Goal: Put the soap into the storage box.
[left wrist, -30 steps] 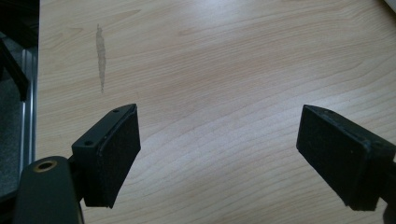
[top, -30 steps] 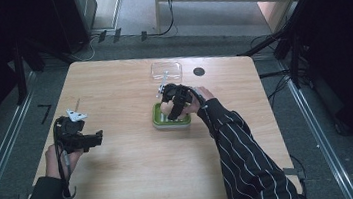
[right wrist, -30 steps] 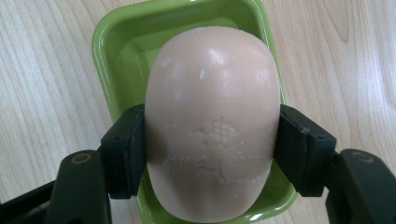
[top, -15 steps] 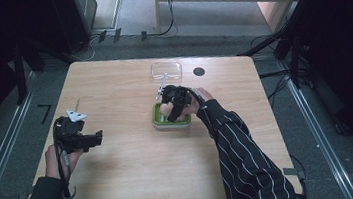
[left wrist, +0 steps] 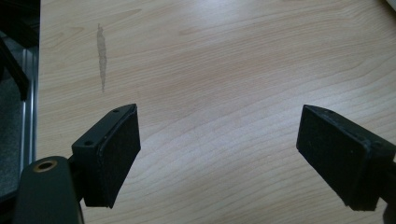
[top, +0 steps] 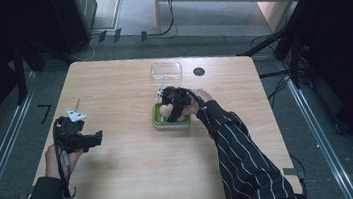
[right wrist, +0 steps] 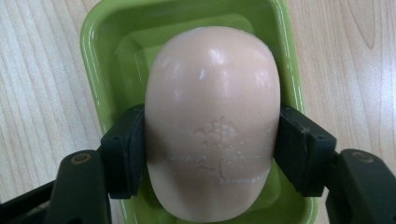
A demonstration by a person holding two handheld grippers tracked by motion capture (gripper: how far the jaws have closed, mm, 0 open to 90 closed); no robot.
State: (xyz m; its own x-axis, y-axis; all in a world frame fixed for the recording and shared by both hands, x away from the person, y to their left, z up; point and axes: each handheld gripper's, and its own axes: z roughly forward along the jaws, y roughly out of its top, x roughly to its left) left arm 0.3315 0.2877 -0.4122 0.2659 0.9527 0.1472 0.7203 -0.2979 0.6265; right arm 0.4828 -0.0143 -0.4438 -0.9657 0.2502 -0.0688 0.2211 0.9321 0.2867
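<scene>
Right gripper (right wrist: 212, 154) clamps a pink soap bar (right wrist: 212, 116) across its short width, one pad on each long flank. The bar's long axis runs straight ahead from the jaws, parallel to the long side of the green dish (right wrist: 100, 60) directly beneath; whether it rests on the dish floor cannot be told. Left gripper (left wrist: 219, 154), jaws wide and empty, idles over bare table (left wrist: 210, 56), well apart. A clear lid (top: 166, 70) lies just beyond the dish.
</scene>
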